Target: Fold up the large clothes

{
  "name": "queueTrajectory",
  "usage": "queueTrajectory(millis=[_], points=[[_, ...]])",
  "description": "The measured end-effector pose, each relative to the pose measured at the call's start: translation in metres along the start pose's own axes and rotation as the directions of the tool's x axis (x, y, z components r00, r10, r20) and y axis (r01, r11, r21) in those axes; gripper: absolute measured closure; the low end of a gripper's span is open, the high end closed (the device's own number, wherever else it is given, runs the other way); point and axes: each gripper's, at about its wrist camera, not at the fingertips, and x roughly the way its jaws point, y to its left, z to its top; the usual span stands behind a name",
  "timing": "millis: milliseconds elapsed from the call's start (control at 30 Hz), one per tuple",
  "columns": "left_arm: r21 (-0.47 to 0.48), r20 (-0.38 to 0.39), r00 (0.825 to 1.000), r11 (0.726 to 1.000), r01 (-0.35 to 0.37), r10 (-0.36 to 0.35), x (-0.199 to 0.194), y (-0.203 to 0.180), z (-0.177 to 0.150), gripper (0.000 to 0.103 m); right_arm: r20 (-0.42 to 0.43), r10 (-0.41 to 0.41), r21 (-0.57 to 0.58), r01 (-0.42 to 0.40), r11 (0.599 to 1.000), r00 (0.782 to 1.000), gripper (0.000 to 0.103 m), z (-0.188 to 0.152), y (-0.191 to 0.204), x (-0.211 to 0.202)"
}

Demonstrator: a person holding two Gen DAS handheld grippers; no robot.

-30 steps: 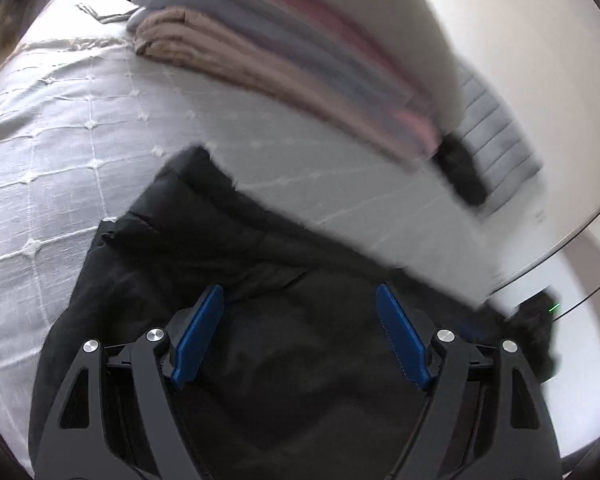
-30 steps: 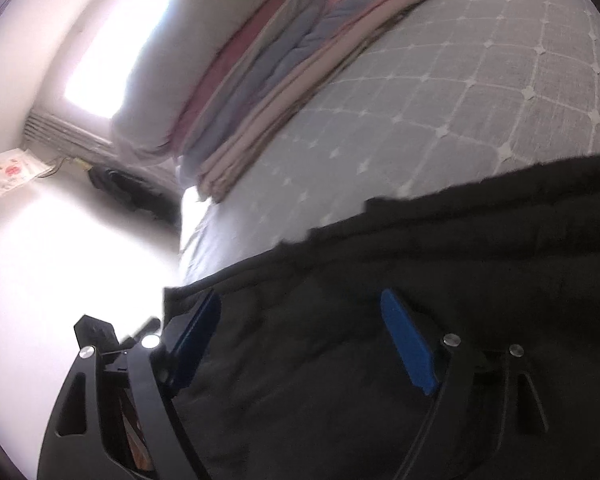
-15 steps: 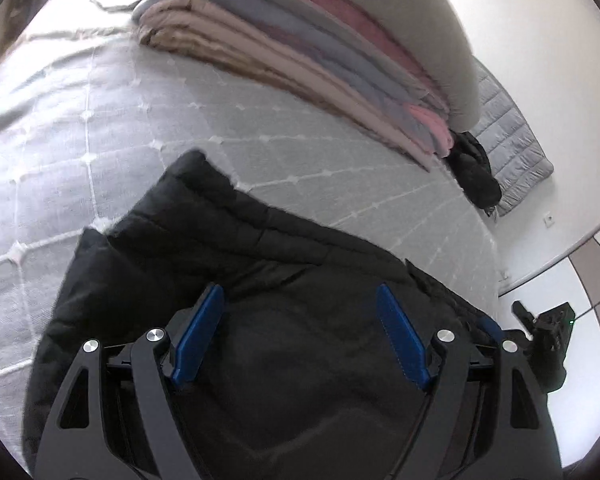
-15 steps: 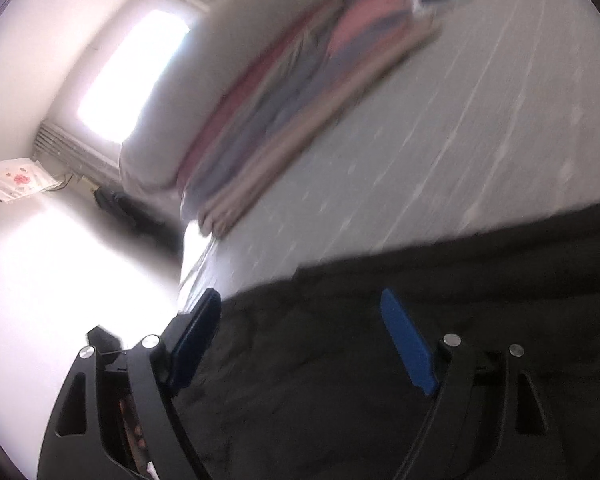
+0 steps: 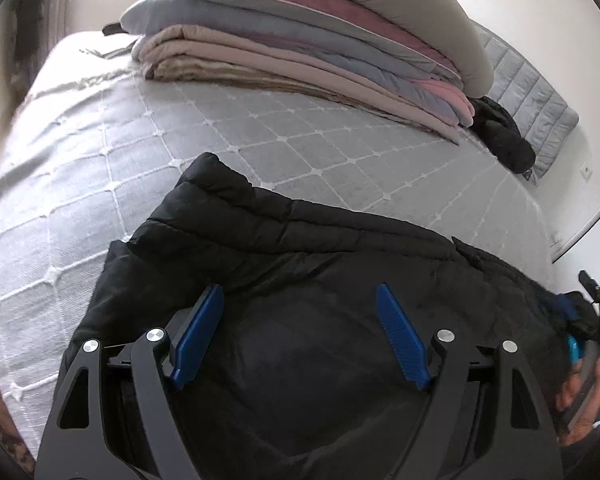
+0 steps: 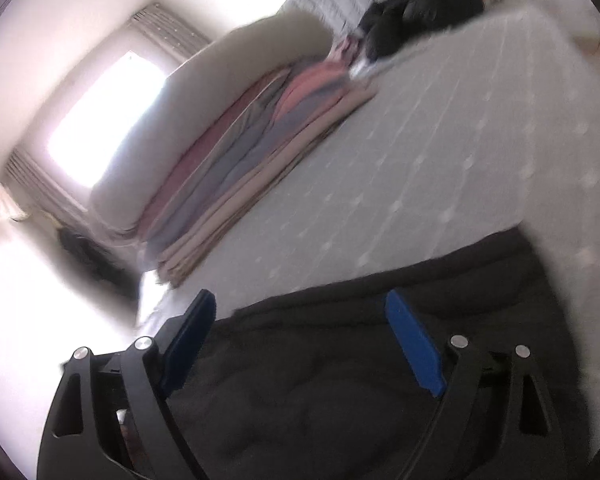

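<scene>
A wide bed with a pale grey diamond-stitched cover fills the room. Along its far side sits a tall stack of folded blankets in beige, blue-grey and pink, apparently stored aside. Nearer, a black padded jacket lies spread flat, likely ready for folding. Both grippers hover over it empty: the left gripper released, the right gripper just widening.

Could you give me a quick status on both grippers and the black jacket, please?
Left gripper open over black jacket, gripping nothing. Right gripper open, jaws just widened, empty. Jacket flat on bed. Folded stack well clear.
</scene>
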Motion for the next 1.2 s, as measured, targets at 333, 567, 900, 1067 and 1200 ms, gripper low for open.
queueTrajectory(millis=[333,567,900,1067,1200], points=[[0.054,0.011,0.999,0.997,-0.05,0.049,0.003,-0.008,-0.009,0.025,0.008,-0.099,0.008,0.099,0.995,0.995,0.011,-0.003,-0.024,-0.018],[0.143,0.156,0.983,0.983,-0.118,0.096,-0.029,-0.03,-0.019,0.025,0.003,-0.095,0.035,0.094,0.995,0.996,0.011,-0.01,-0.032,-0.036],[0.312,0.292,0.956,0.945,-0.096,0.001,-0.106,-0.065,-0.06,0.025,-0.035,-0.238,-0.2,0.226,0.953,0.971,0.011,-0.056,0.012,-0.053],[0.297,0.311,0.95,0.948,-0.116,0.018,-0.113,-0.056,-0.063,0.025,-0.093,-0.279,-0.25,0.249,0.936,0.956,0.011,-0.066,0.009,-0.038],[0.2,0.297,0.954,0.974,-0.106,0.043,-0.108,-0.033,-0.049,0.025,0.115,-0.212,-0.275,0.237,0.932,0.97,0.011,-0.043,0.037,-0.072]])
